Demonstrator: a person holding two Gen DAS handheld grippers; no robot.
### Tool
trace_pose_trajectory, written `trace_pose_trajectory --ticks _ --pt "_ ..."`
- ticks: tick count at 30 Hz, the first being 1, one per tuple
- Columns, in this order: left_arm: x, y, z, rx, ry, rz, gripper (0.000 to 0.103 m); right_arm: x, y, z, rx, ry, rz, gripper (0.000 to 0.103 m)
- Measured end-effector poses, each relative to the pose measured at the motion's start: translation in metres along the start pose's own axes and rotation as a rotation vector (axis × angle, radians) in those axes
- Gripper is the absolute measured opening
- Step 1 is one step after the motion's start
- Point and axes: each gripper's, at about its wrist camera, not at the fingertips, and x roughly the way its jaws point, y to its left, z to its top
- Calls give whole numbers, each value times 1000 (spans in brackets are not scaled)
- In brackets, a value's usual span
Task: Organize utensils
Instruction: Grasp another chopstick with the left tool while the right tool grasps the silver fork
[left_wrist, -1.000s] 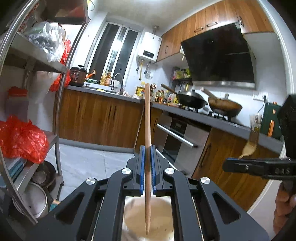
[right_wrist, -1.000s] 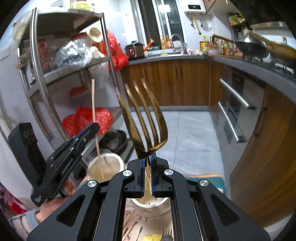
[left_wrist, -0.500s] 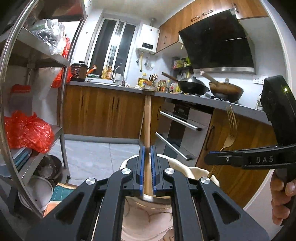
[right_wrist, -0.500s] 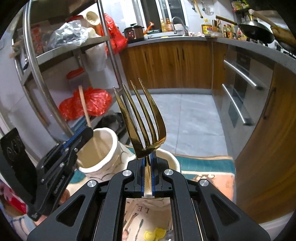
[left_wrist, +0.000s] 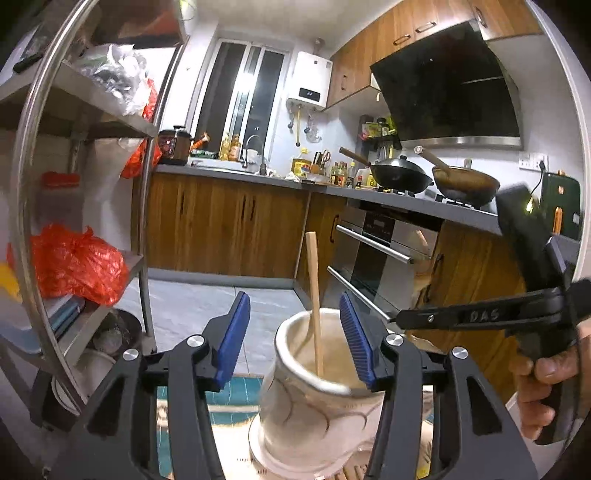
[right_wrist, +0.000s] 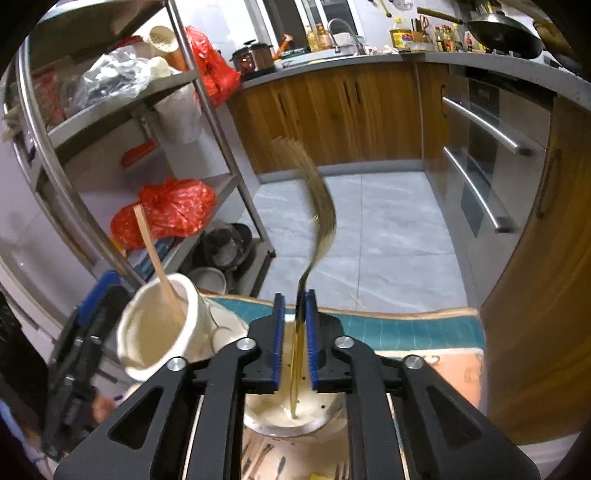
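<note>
A wooden chopstick (left_wrist: 314, 295) stands loose in a cream ceramic holder (left_wrist: 314, 398); it also shows in the right wrist view (right_wrist: 157, 258) in that holder (right_wrist: 159, 325). My left gripper (left_wrist: 295, 332) is open around the holder's mouth, touching nothing. My right gripper (right_wrist: 295, 332) has its jaws slightly parted around a gold fork (right_wrist: 314, 206), blurred with motion, its handle tip down in a second cream holder (right_wrist: 295, 417) below. The right gripper also shows in the left wrist view (left_wrist: 480, 317).
A steel shelf rack (right_wrist: 92, 122) with red bags (right_wrist: 166, 210) stands on the left. Wooden cabinets (right_wrist: 332, 110) and an oven (right_wrist: 491, 147) line the kitchen. A patterned mat (right_wrist: 406, 328) covers the table; printed cutlery shows at the bottom (right_wrist: 266, 458).
My left gripper opened and let the chopstick go into the holder. My right gripper lowered the fork into the second holder and its jaws loosened; the fork is slipping down.
</note>
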Motion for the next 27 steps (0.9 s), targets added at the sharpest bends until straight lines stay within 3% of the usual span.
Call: trace_pose_trajectory --ticks 4,10,15,22,27 --pt "-20 9 -6 -41 15 11 55 -2 -4 -11 10 -6 29 37" --pt "-56 21 -23 -70 28 62 55 -32 -6 -29 16 -62 35 48" --pt "-73 18 -38 -28 98 69 55 -68 -4 -63 6 -127 38 51" --pt "-62 15 -62 -17 254 67 52 -76 -12 -115 -7 -114 -35 51" --pt "-51 7 -85 2 367 40 37 -69 -28 -148 4 -87 -53 51"
